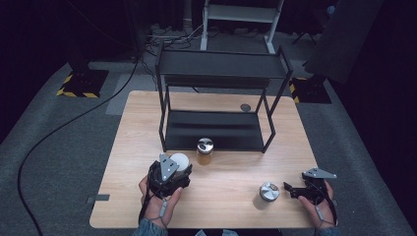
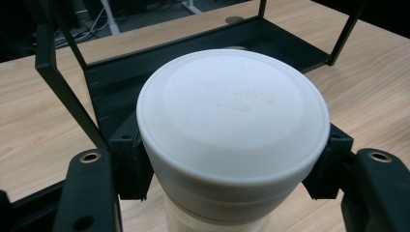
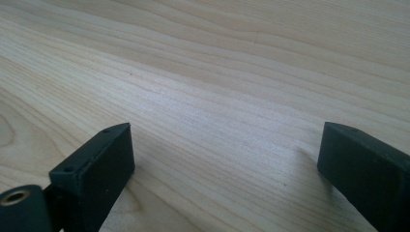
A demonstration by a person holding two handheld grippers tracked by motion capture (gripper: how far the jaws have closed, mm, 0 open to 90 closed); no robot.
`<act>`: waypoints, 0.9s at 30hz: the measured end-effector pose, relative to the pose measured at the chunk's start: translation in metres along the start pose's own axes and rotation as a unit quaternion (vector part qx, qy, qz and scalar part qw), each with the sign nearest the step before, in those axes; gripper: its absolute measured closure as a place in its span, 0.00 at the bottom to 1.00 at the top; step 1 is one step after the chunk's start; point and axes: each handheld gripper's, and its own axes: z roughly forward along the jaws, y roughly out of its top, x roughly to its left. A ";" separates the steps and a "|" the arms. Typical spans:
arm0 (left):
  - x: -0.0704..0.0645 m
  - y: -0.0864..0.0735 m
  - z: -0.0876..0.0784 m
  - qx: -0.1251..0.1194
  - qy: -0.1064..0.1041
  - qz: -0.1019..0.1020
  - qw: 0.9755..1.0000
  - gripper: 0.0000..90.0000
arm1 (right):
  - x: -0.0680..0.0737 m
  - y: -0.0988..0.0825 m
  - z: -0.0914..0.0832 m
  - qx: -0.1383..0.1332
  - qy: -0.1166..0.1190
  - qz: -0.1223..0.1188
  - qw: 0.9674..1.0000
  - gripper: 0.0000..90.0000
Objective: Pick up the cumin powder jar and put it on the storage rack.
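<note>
My left gripper (image 1: 181, 166) is shut on a white jar with a round white lid (image 2: 232, 121), its two black jaws pressing the jar's sides just under the lid; the jar (image 1: 180, 161) hangs a little above the table's front left. A glass jar with amber contents and a metal lid (image 1: 205, 151) stands in front of the black two-shelf rack (image 1: 221, 69). A silver-lidded jar (image 1: 269, 191) stands at the front right. My right gripper (image 1: 289, 189) lies low by the table's right edge, jaws wide open over bare wood (image 3: 222, 121), nothing between them.
The rack's lower shelf (image 2: 121, 92) lies just beyond the white jar. A small grey disc (image 1: 245, 107) sits in the tabletop behind the rack. Cables and stands lie on the floor beyond the table (image 1: 147, 113).
</note>
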 end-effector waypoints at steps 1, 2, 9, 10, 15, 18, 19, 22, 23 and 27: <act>0.002 0.008 0.000 0.004 0.001 0.006 1.000 0.37 | 0.000 0.000 0.000 0.000 0.000 0.000 1.000 0.07; 0.003 0.011 0.000 0.004 0.000 0.008 1.000 0.37 | 0.000 0.000 0.000 0.000 0.000 0.000 1.000 0.07; 0.011 0.031 0.001 0.003 -0.006 0.009 1.000 0.37 | 0.000 0.000 0.000 0.000 0.000 0.000 1.000 0.07; 0.013 0.034 0.002 0.004 -0.008 0.009 1.000 0.37 | 0.000 0.000 0.000 0.000 0.000 0.000 1.000 0.07; 0.021 0.049 0.006 0.004 -0.017 0.004 1.000 0.37 | 0.000 0.000 0.000 0.000 0.000 0.000 1.000 0.07; 0.022 0.054 0.008 0.004 -0.016 0.007 1.000 0.37 | 0.000 0.000 0.000 0.000 0.000 0.000 1.000 0.07; 0.023 0.057 0.009 0.004 -0.015 0.008 1.000 0.37 | 0.000 0.000 0.000 0.000 0.000 0.000 1.000 0.07; 0.026 0.066 0.012 0.008 -0.014 0.012 1.000 0.37 | 0.000 0.000 0.000 0.000 0.000 0.001 1.000 0.07; 0.027 0.069 0.013 0.010 -0.015 0.013 1.000 0.37 | 0.000 0.000 0.000 0.000 0.000 0.001 1.000 0.07; 0.032 0.081 0.020 0.016 -0.022 0.021 0.999 0.37 | 0.000 0.000 0.000 0.000 0.000 0.000 1.000 0.07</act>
